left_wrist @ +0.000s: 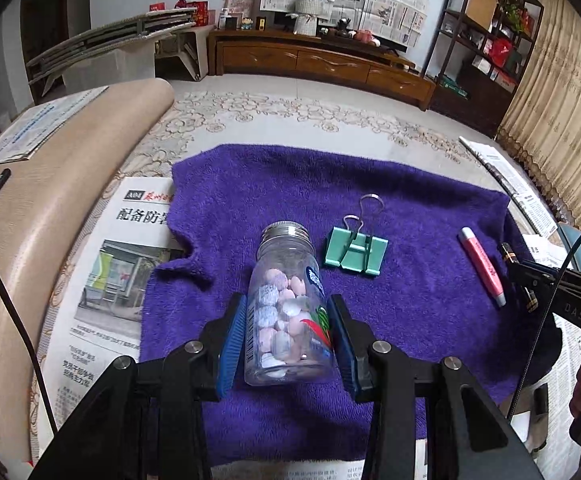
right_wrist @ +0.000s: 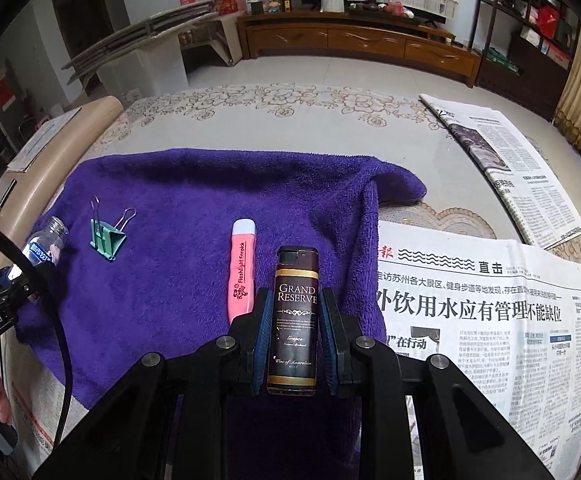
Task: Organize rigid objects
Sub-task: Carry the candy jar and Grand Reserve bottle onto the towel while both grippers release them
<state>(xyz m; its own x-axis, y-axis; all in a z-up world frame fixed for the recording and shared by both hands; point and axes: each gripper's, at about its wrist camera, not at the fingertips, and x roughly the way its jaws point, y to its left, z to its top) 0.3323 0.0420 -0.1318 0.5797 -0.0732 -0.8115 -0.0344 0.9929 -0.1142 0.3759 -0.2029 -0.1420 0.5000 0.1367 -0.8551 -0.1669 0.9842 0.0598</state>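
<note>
On the purple towel (left_wrist: 274,184), left tool (left_wrist: 286,340) clamps the candy jar (left_wrist: 286,308) at six o'clock; right tool (right_wrist: 292,340) clamps the lighter (right_wrist: 295,320). Likely mid-placement; next, align beside binder clip (left_wrist: 355,254) and pink flashlight (right_wrist: 242,276).

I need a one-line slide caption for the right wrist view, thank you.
Right gripper closed on a dark Grand Reserve lighter above a purple towel, beside a pink flashlight.
</note>
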